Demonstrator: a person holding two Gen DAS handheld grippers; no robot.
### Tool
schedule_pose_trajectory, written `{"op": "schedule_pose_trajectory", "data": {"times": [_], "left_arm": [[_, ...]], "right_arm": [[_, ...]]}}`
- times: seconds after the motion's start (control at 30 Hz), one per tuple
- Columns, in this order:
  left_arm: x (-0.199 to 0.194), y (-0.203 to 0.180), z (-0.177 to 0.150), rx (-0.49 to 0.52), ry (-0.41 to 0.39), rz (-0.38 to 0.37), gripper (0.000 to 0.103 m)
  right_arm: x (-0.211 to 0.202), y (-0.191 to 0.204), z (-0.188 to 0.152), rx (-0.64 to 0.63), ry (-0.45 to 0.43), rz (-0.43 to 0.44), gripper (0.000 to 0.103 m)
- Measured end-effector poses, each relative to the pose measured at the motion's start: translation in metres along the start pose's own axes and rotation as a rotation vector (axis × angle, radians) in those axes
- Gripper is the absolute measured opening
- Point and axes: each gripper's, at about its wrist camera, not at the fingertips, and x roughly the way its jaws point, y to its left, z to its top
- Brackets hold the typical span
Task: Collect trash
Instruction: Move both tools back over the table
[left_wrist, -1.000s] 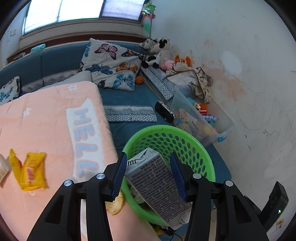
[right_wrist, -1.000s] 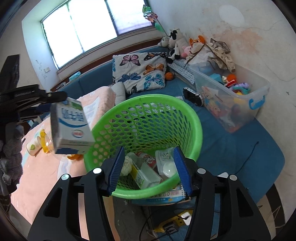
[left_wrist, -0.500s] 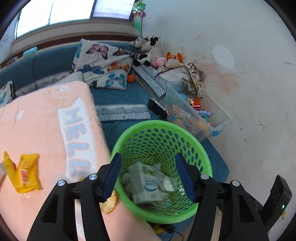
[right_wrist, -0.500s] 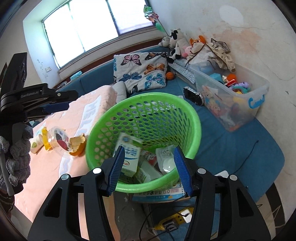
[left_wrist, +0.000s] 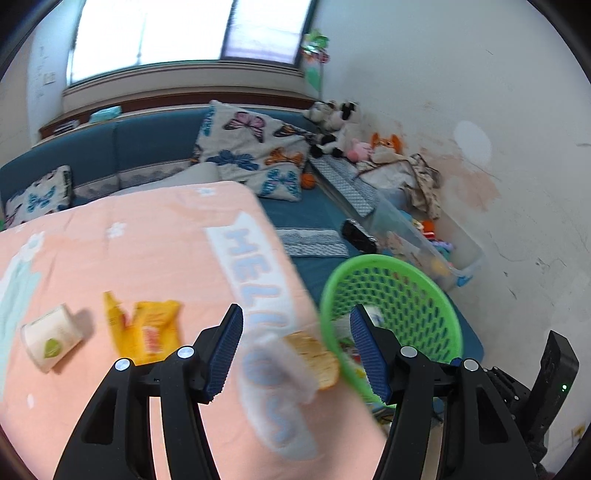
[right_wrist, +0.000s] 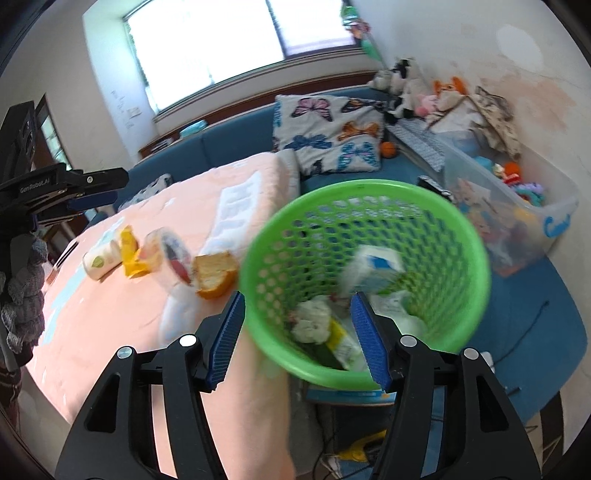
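Trash lies on both sides of a pink blanket's (left_wrist: 122, 258) edge. The green basket (right_wrist: 469, 236) stands just off that edge beside a blue sofa (left_wrist: 155, 146) and already holds a white-and-blue carton (right_wrist: 373, 271), crumpled paper (right_wrist: 312, 321) and other packaging too blurred to tell apart.

On the blanket, in the left wrist view, are a small white cup (left_wrist: 50, 338) lying on its side, a yellow wrapper (left_wrist: 144, 328) just beside it, and nearer the basket an orange peel (left_wrist: 314, 360) with a clear plastic piece (left_wrist: 284, 363) against it.

The left gripper (left_wrist: 295, 350) hangs above the blanket's edge with its jaws apart and nothing between the pads; they have just been opening. The peel and plastic show in the gap below them, untouched.

The right gripper (right_wrist: 297, 338) is over the basket's near rim, jaws likewise apart, empty and just widened. Its view shows the left gripper at the far left, held by a hand in a grey knit glove (right_wrist: 22, 299).

Behind the basket a clear bin (right_wrist: 513, 221) of toys sits against the stained wall, with a butterfly cushion (right_wrist: 328, 134) and plush animals (right_wrist: 402, 83) further back under the window.
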Motion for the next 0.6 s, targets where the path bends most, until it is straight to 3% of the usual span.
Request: {"op": "schedule_pose_trajectory", "data": {"times": [0.3, 0.6], "left_arm": [[-0.020, 0.056, -0.015, -0.066, -0.007, 0.071, 0.059], [-0.033, 0.098, -0.030, -0.119, -0.003, 0.115, 0.059]], "right_arm": [[0.033, 0.062, 0.003, -0.097, 0.042, 0.093, 0.061], [0.063, 0.097, 0.018, -0.149, 0.066, 0.132, 0.061]]}}
